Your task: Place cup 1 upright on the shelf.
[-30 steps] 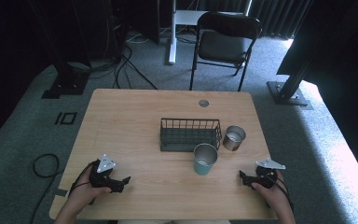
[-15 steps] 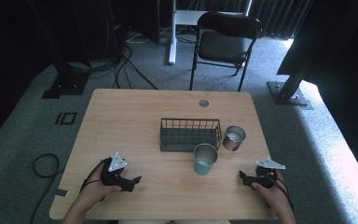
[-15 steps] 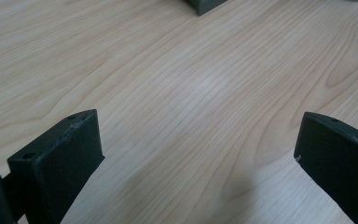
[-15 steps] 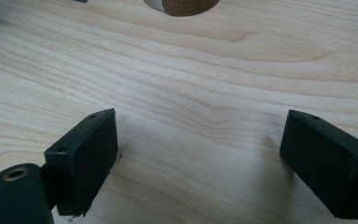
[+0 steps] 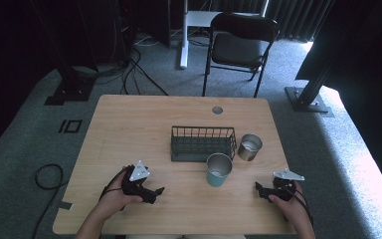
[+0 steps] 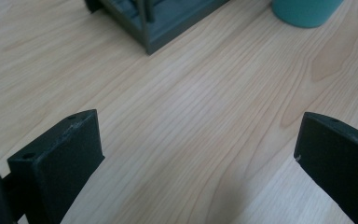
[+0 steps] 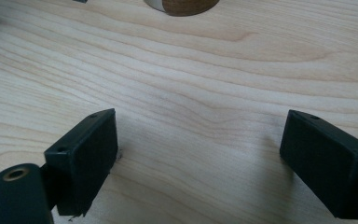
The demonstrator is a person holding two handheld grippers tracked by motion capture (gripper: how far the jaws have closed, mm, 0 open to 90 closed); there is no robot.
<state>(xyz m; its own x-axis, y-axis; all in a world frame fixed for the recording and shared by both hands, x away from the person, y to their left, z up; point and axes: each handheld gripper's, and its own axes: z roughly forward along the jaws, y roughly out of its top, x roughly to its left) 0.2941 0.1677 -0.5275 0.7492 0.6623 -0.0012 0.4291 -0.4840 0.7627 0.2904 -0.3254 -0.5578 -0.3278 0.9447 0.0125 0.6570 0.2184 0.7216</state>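
A dark wire basket (image 5: 202, 143) stands near the middle of the wooden table (image 5: 129, 129). A teal cup (image 5: 219, 170) sits just in front of its right end, and a steel cup (image 5: 249, 147) stands to its right. My left gripper (image 5: 156, 193) rests low over the near left part of the table, open, with bare wood between its jaws; the basket's corner (image 6: 154, 28) and the teal cup's base (image 6: 305, 10) lie ahead of it. My right gripper (image 5: 258, 188) is open near the front right edge, with the steel cup's base (image 7: 182, 5) ahead.
A black folding chair (image 5: 241, 42) and a white desk leg (image 5: 183, 35) stand beyond the table's far edge. Cables (image 5: 45, 177) lie on the grey carpet at the left. A small round grommet (image 5: 217, 110) sits in the tabletop near the far edge.
My left gripper has moved to the right along the near edge, towards the teal cup. The right gripper has stayed put.
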